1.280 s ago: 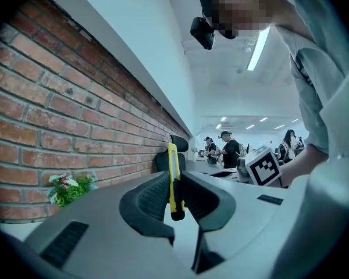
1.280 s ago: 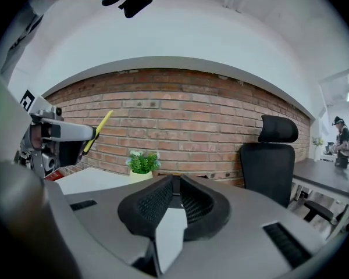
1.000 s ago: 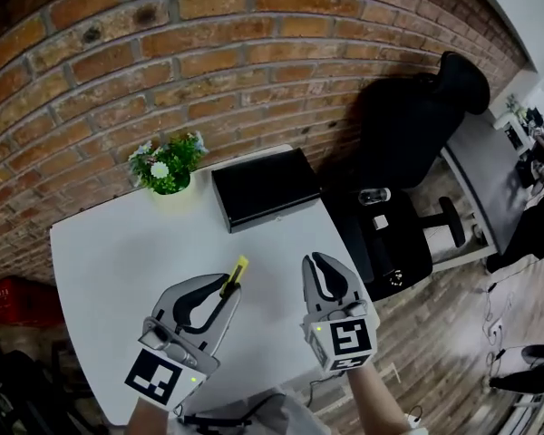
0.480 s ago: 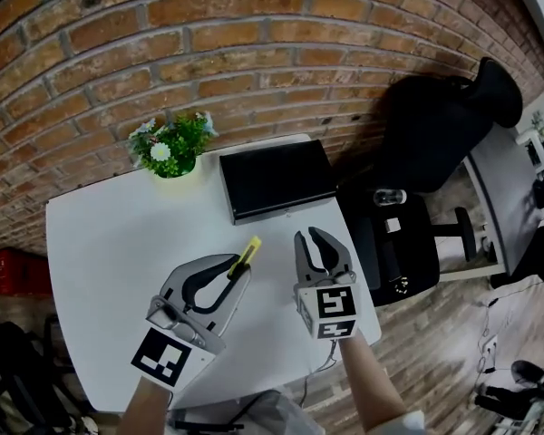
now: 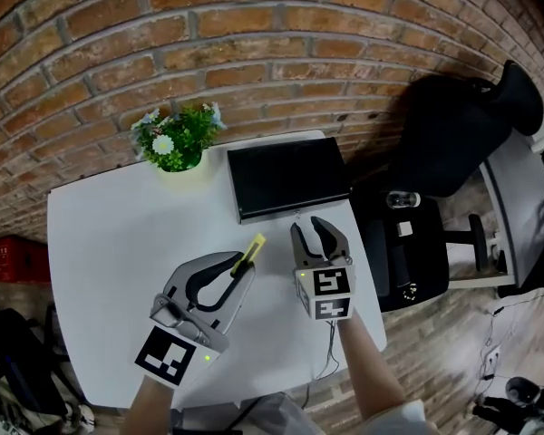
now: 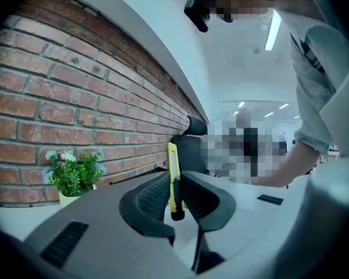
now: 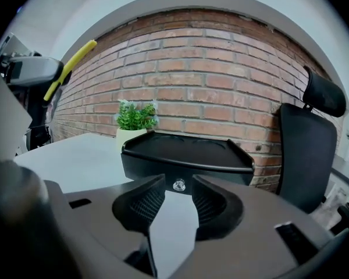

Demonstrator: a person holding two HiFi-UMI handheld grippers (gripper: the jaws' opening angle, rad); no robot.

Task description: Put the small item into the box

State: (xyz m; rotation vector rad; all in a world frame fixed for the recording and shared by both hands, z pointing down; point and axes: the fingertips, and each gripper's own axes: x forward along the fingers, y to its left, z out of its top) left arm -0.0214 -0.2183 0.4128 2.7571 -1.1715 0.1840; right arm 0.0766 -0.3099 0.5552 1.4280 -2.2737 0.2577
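A flat black box [image 5: 288,178] with its lid shut stands at the back of the white table [image 5: 109,234]. My left gripper [image 5: 243,266] is shut on a slim yellow and black item [image 5: 250,253], which stands up between the pads [image 6: 173,182]. My right gripper [image 5: 318,231] is open and empty, right in front of the box. Seen from the right gripper, a small clear knob [image 7: 178,185] on the box front [image 7: 186,166] sits between the two open jaws. The yellow item [image 7: 70,65] shows at the upper left there.
A potted plant [image 5: 177,139] stands at the back, left of the box. A black office chair [image 5: 453,125] and a black stool [image 5: 403,243] are off the table's right edge. A brick wall [image 5: 254,34] runs behind. A cable [image 5: 329,365] hangs at the near edge.
My right gripper has moved forward, up to the box front. The left gripper, still holding the yellow item, has shifted a little forward and to the right.
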